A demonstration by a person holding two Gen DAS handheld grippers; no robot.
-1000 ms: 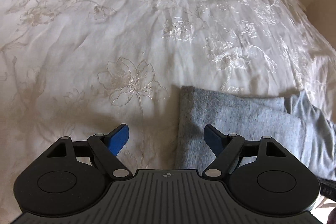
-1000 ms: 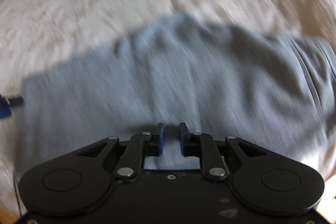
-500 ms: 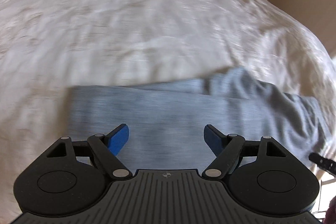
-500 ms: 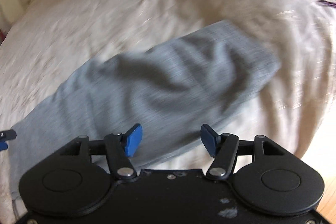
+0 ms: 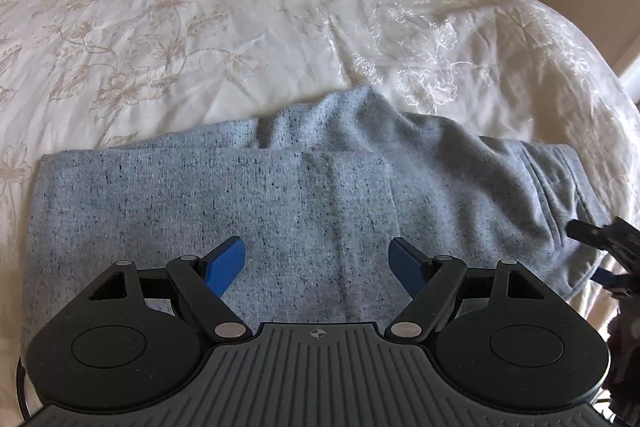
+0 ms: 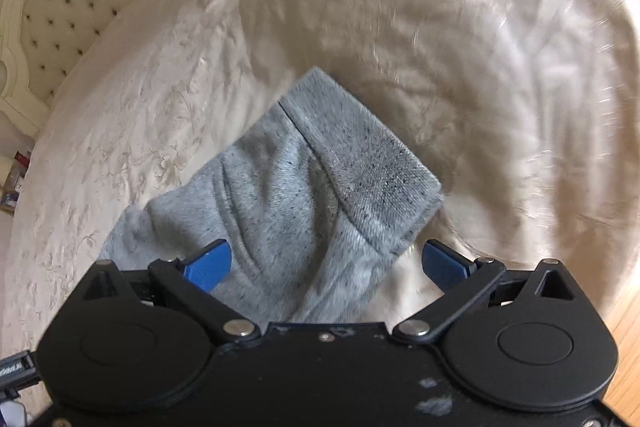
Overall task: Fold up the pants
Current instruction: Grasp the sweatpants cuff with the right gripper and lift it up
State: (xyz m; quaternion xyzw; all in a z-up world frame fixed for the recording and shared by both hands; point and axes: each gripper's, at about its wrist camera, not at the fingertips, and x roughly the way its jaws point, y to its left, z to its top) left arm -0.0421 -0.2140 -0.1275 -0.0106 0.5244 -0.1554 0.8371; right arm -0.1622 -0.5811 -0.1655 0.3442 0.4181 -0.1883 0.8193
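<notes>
Hovering over grey pants, left gripper is keeping jaws released, nothing between blue pads, cloth lying flat beneath on bed. Pants' long axis is running left to right across lower half of left view, folded edge at left, waistband end trailing lower right. Right gripper is standing released too, jaws having just been opening, waistband corner lying under them ungripped; right hand is sitting nearer that end. No readable writing or brand showing.
</notes>
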